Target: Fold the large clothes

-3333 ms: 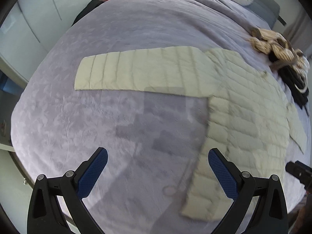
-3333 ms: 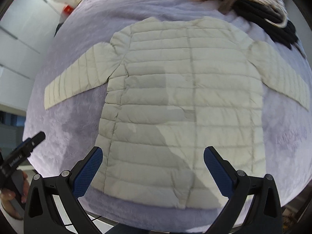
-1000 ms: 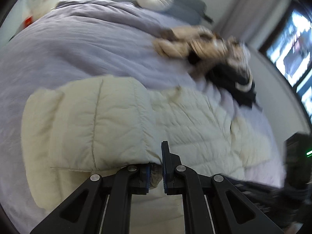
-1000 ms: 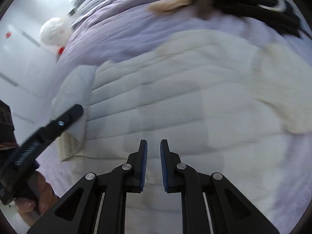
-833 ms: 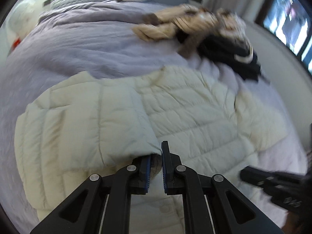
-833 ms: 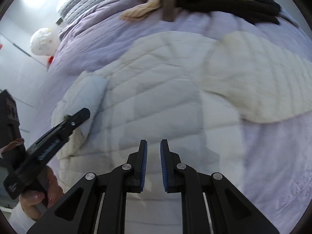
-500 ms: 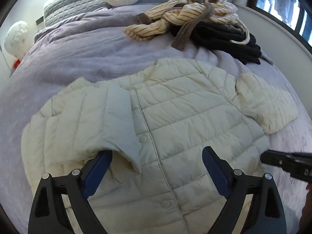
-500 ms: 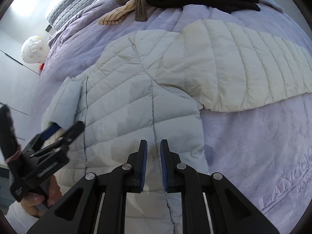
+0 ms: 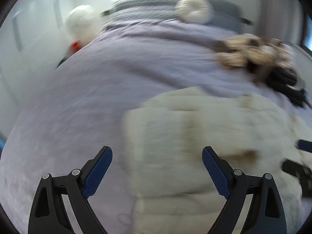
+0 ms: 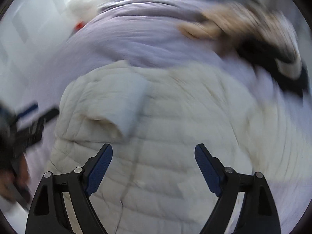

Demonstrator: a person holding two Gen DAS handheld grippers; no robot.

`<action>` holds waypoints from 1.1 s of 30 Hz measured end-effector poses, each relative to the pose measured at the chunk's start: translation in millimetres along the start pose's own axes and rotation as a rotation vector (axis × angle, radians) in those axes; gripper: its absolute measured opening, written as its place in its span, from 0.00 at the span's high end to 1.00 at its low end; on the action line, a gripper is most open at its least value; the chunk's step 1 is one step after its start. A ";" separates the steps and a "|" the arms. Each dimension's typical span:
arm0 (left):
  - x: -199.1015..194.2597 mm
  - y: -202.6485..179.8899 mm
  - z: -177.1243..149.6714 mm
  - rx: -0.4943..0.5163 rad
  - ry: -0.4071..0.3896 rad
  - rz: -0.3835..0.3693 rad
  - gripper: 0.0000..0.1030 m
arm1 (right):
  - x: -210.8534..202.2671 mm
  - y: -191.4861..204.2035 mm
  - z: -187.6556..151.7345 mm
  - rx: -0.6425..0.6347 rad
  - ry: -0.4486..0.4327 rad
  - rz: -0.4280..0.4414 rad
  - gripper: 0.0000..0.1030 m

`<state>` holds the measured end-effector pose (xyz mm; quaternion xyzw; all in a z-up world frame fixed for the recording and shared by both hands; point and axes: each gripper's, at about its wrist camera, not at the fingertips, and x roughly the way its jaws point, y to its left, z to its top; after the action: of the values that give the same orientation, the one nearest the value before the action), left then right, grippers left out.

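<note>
A cream quilted jacket [image 9: 195, 120] lies front-up on the lilac bed cover [image 9: 87, 89], blurred by motion. Its left sleeve [image 10: 117, 101] is folded over the chest in the right wrist view. My left gripper [image 9: 156, 152] is open and empty above the jacket's left edge. It shows as a dark blur [image 10: 33, 120] at the left of the right wrist view. My right gripper [image 10: 153, 149] hangs over the jacket [image 10: 175, 107] near its centre seam. Its jaws are opening, wide apart, with nothing gripped. Its tips [image 9: 300, 159] show at the right edge of the left wrist view.
A pile of beige striped and black clothes [image 9: 253, 52] lies on the far right of the bed, also blurred in the right wrist view [image 10: 243, 25]. A round cushion [image 9: 192, 12] sits by the headboard. A white round object [image 9: 81, 27] stands left of the bed.
The left gripper let go of the sleeve, opened wide and swung left. The right gripper went from shut to wide open and rolled. The sleeve now lies folded on the chest.
</note>
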<state>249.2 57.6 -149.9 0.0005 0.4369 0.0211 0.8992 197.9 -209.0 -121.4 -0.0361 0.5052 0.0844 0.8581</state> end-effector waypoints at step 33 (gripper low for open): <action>138.7 81.9 31.8 -0.369 0.257 -0.344 0.09 | 86.9 -105.8 -47.3 0.929 0.033 0.427 0.80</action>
<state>356.8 145.3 -237.7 -0.2401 0.5298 -0.0528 0.8118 217.7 -310.5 -222.8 0.4516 0.4991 0.0236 0.7392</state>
